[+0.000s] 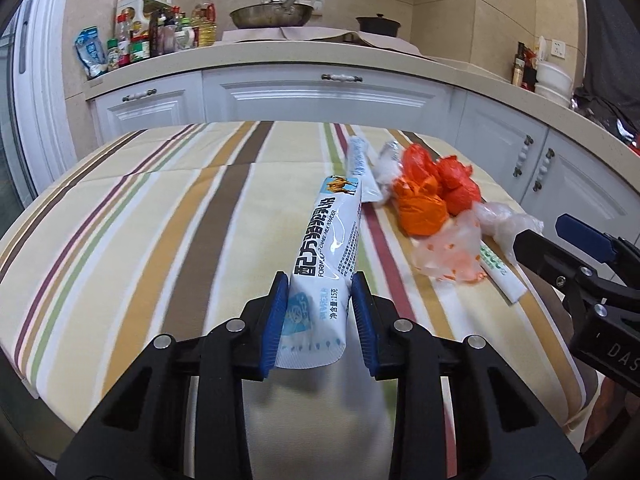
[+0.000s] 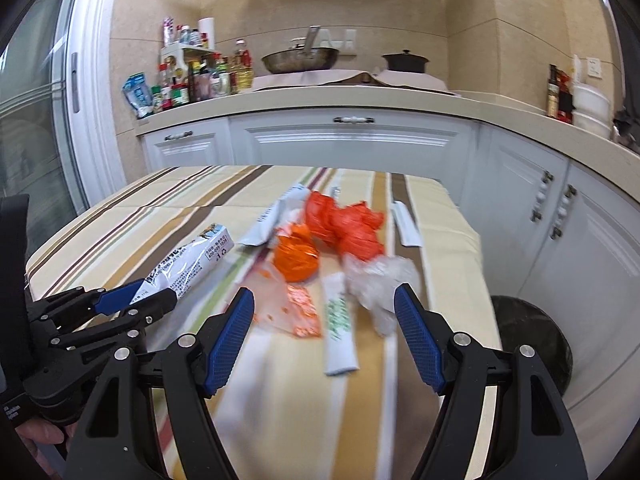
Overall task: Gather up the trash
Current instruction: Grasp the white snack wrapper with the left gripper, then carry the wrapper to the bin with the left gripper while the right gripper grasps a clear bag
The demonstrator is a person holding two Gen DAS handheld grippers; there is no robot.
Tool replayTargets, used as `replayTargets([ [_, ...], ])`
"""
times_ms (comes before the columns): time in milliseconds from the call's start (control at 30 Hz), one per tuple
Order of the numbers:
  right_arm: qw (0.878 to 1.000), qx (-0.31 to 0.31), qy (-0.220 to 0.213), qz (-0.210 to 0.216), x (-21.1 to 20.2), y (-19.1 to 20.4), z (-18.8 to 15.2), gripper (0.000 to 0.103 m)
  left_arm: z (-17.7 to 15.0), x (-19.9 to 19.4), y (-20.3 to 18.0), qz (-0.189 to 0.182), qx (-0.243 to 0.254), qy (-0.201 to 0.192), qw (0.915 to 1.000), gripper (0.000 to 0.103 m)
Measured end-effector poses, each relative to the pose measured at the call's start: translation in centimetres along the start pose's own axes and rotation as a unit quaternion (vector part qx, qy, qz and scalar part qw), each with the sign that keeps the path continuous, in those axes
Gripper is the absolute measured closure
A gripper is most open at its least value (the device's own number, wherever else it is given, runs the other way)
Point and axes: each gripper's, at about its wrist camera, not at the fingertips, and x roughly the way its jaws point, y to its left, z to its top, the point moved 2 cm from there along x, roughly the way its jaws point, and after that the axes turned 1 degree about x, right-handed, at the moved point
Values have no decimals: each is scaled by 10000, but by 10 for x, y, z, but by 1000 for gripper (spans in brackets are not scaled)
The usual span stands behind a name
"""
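My left gripper [image 1: 319,292] is shut on a white camel milk powder sachet [image 1: 328,252] and holds it above the striped table; the sachet shows in the right wrist view [image 2: 188,264] too. My right gripper [image 2: 324,312] is open and empty over a trash pile: an orange wad [image 2: 296,258], red plastic bags [image 2: 344,226], crumpled clear plastic [image 2: 380,280], a clear bag with orange print [image 2: 292,304] and a chopstick wrapper [image 2: 339,328]. The pile also shows in the left wrist view [image 1: 436,196].
The table carries a striped cloth [image 1: 140,220]. A second white sachet [image 2: 268,220] and a paper strip [image 2: 406,226] lie behind the pile. A dark round bin [image 2: 532,344] stands at the table's right. White cabinets and a counter [image 2: 360,100] with bottles lie behind.
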Motion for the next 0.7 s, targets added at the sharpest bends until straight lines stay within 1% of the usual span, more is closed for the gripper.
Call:
replayTargets([
  [167, 9997, -118, 178, 128, 14, 13, 8, 33, 4, -2, 25, 183, -187, 20, 9997, 71],
  [267, 9988, -162, 419, 199, 25, 18, 10, 37, 6, -2, 37, 264, -272, 53, 9993, 71],
  [333, 9978, -196, 589, 221, 32, 19, 10, 43, 6, -3, 43, 304, -318, 51, 9990, 71],
  [467, 9953, -235, 885, 312, 43, 21, 9, 48, 7, -4, 52, 341, -367, 59, 9987, 71],
  [500, 9948, -243, 932, 333, 45, 21, 9, 54, 7, -4, 53, 346, -372, 59, 9987, 71],
  [533, 9944, -259, 967, 345, 46, 22, 9, 65, 7, -4, 53, 349, -371, 63, 9987, 71],
  [600, 9927, -297, 1085, 440, 48, 23, 7, 79, 7, -4, 54, 348, -376, 73, 9987, 71],
  [700, 9928, -346, 1058, 432, 45, 23, 5, 81, 7, -5, 53, 337, -367, 83, 9987, 71],
])
